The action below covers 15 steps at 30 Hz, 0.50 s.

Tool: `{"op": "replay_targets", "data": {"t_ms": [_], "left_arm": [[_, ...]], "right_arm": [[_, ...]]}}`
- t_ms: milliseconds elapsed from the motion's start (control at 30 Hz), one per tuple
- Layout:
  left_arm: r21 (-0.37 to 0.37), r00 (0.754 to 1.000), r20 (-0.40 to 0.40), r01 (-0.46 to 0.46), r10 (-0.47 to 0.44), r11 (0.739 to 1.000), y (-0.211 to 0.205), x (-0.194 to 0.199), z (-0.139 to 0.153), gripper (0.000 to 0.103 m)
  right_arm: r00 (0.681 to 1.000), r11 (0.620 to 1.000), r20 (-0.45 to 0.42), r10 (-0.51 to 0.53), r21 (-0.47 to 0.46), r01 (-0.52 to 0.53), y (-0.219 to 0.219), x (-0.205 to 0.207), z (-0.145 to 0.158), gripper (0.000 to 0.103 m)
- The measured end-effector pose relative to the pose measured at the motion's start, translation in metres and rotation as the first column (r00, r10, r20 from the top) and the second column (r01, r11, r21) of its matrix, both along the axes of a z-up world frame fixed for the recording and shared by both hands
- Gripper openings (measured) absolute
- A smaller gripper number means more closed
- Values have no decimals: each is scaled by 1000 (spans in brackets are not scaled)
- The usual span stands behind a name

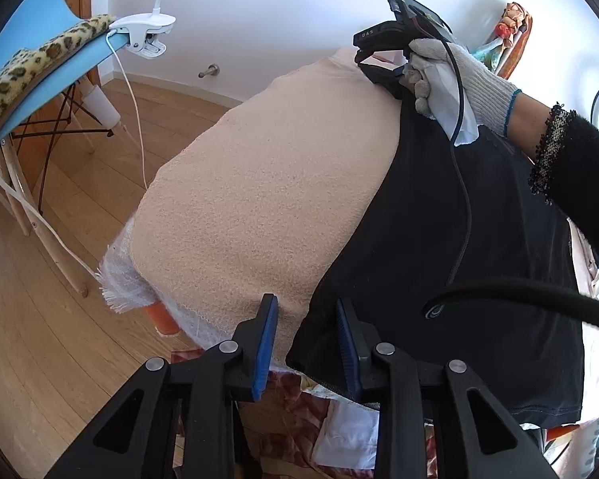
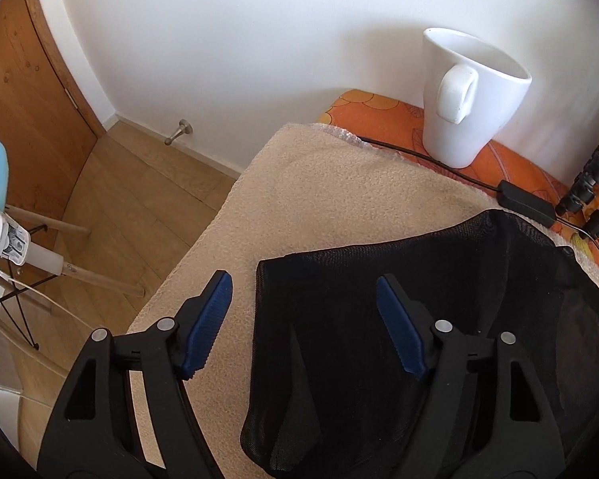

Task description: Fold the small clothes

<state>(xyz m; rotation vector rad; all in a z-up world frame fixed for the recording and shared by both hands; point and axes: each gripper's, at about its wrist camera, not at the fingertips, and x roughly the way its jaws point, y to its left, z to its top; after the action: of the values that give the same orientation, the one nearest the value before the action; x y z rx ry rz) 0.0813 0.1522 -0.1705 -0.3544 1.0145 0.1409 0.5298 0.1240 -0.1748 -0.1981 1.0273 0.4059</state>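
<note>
A black mesh garment (image 1: 439,219) lies flat on a beige towel (image 1: 259,179) that covers the table. My left gripper (image 1: 306,319) hovers over the garment's near left edge, its blue pads apart, with the hem and towel showing in the gap. In the right wrist view my right gripper (image 2: 303,299) stands wide over the far left corner of the garment (image 2: 339,271), one finger above the towel (image 2: 319,183), the other above the black cloth. The left wrist view shows the right gripper (image 1: 359,50) at that far corner, held by a white-gloved hand (image 1: 459,76).
A white mug (image 2: 471,95) stands on the orange tablecloth (image 2: 379,115) behind the towel, beside a black adapter (image 2: 527,199) and its cable. A blue chair (image 1: 60,60) with a white clip lamp (image 1: 145,32) stands left of the table on the wooden floor.
</note>
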Motion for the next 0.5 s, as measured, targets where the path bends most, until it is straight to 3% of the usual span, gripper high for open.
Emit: {"op": "replay_targets", "data": {"t_ms": [33, 133, 267, 500], "left_arm": [[11, 1000, 0, 5, -5, 1000, -2, 1, 0, 24], [17, 1000, 9, 18, -19, 1000, -3, 0, 1, 12], [-9, 999, 23, 23, -22, 1000, -1, -2, 2, 2], [-51, 996, 89, 33, -29, 998, 2, -9, 12, 1]], "right_arm": [[1000, 1000, 0, 0, -17, 0, 2, 1, -3, 74], [999, 996, 32, 6, -90, -3, 5, -2, -7, 55], [999, 994, 34, 21, -106, -17, 1, -3, -2, 10], [998, 1000, 65, -14, -17, 15, -21, 1, 24, 4]]}}
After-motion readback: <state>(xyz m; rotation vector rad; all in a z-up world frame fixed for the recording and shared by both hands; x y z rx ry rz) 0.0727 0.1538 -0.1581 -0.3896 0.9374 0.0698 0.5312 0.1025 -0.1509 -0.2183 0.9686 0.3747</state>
